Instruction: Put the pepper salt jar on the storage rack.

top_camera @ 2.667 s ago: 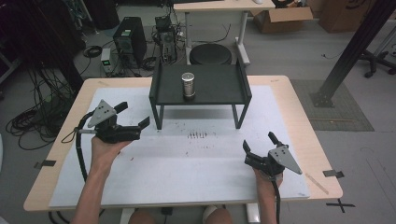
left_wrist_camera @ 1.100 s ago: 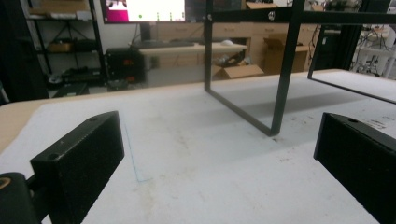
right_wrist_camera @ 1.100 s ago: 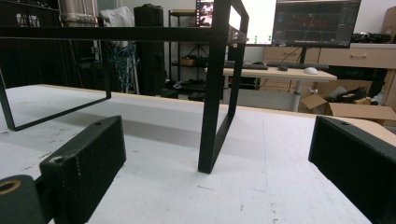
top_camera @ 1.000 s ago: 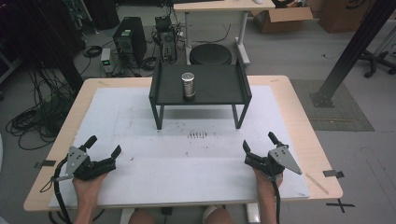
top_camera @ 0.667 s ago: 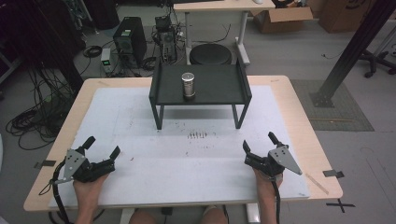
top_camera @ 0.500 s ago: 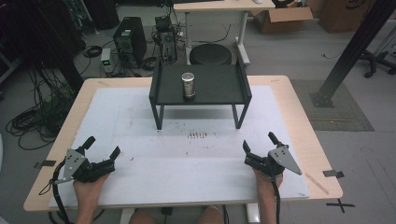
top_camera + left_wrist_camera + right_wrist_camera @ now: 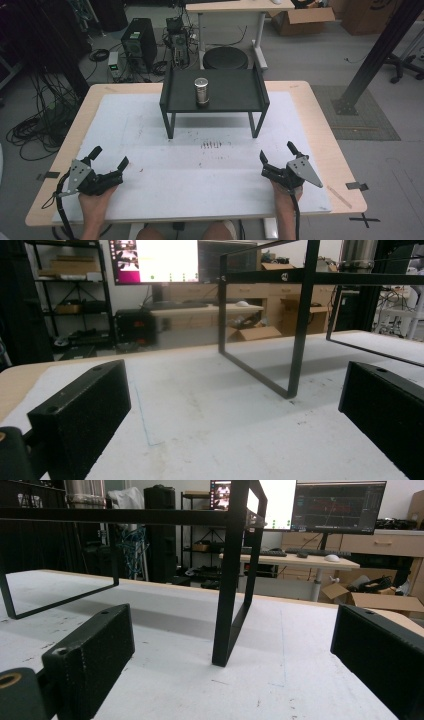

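Grippers (image 7: 110, 158) (image 7: 276, 152) gaping, empty, canister (image 7: 201, 91) apparently metal, on stand (image 7: 214, 103)

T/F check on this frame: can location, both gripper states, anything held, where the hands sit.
1. The metal can stands upright on the black raised tray. True.
2. The left gripper is shut on the can. False: its jaws stand open and empty, near the table's front edge.
3. The right gripper is open. True.
4. Both grippers rest under the tray. False: both lie in front of it on the white mat, apart from it.
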A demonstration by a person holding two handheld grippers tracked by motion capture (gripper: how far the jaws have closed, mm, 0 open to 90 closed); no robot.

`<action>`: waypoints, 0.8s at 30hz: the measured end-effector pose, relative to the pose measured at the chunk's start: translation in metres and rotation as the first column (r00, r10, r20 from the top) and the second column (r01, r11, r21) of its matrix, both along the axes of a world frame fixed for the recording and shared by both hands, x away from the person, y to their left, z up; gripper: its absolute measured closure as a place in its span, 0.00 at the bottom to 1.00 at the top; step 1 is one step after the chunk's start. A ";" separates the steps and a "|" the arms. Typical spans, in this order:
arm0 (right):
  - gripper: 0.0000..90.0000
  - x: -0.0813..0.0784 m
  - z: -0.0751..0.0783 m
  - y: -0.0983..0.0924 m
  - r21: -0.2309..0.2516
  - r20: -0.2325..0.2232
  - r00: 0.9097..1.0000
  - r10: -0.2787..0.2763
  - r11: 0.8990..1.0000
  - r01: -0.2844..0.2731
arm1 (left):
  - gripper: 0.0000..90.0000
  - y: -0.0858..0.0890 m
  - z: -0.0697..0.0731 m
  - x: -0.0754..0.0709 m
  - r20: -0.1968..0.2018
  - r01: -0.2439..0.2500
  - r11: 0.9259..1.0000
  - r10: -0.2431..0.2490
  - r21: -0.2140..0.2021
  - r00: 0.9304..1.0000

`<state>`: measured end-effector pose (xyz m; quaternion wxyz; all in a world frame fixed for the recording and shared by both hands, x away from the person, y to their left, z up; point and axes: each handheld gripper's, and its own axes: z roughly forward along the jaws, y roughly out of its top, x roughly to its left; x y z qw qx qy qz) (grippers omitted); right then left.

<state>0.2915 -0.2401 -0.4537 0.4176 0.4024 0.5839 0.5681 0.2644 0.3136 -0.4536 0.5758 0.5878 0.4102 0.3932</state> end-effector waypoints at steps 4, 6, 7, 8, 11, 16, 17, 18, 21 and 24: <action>0.04 0.000 0.000 0.000 0.000 0.003 1.000 -0.001 1.000 0.001 | 0.01 0.000 0.000 0.000 0.000 0.000 1.000 0.000 -0.001 1.000; 0.04 0.000 0.000 0.000 0.001 0.003 1.000 -0.002 1.000 0.002 | 0.01 0.000 0.000 0.000 -0.001 0.000 1.000 0.000 0.000 1.000; 0.04 0.000 0.000 0.000 0.001 0.003 1.000 -0.002 1.000 0.002 | 0.01 0.000 0.000 0.000 -0.001 0.000 1.000 0.000 0.000 1.000; 0.04 0.000 0.000 0.000 0.001 0.002 1.000 -0.002 1.000 0.002 | 0.01 0.000 0.000 0.000 0.000 0.000 1.000 0.000 0.000 1.000; 0.04 0.000 0.000 0.000 0.001 0.002 1.000 -0.002 1.000 0.002 | 0.01 0.000 0.000 0.000 0.000 0.000 1.000 0.000 -0.001 1.000; 0.04 0.000 0.000 0.000 0.003 0.000 1.000 -0.002 1.000 0.002 | 0.01 0.000 0.000 0.000 0.000 0.000 1.000 0.000 -0.001 1.000; 0.04 0.000 0.000 0.000 0.003 0.000 1.000 -0.002 1.000 0.002 | 0.01 0.000 0.000 0.000 0.000 0.000 1.000 0.000 -0.001 1.000; 0.04 0.000 0.000 0.000 0.003 0.001 1.000 -0.002 1.000 0.002 | 0.01 0.000 0.000 0.000 0.001 -0.001 1.000 0.001 -0.001 1.000; 0.04 0.000 0.000 0.000 0.004 0.001 1.000 -0.002 1.000 0.002 | 0.01 0.000 0.000 0.000 0.002 0.000 1.000 0.000 -0.004 1.000; 0.04 0.000 0.000 0.000 0.003 0.001 1.000 -0.002 1.000 0.002 | 0.00 0.000 0.000 0.000 0.000 0.000 1.000 0.000 -0.005 1.000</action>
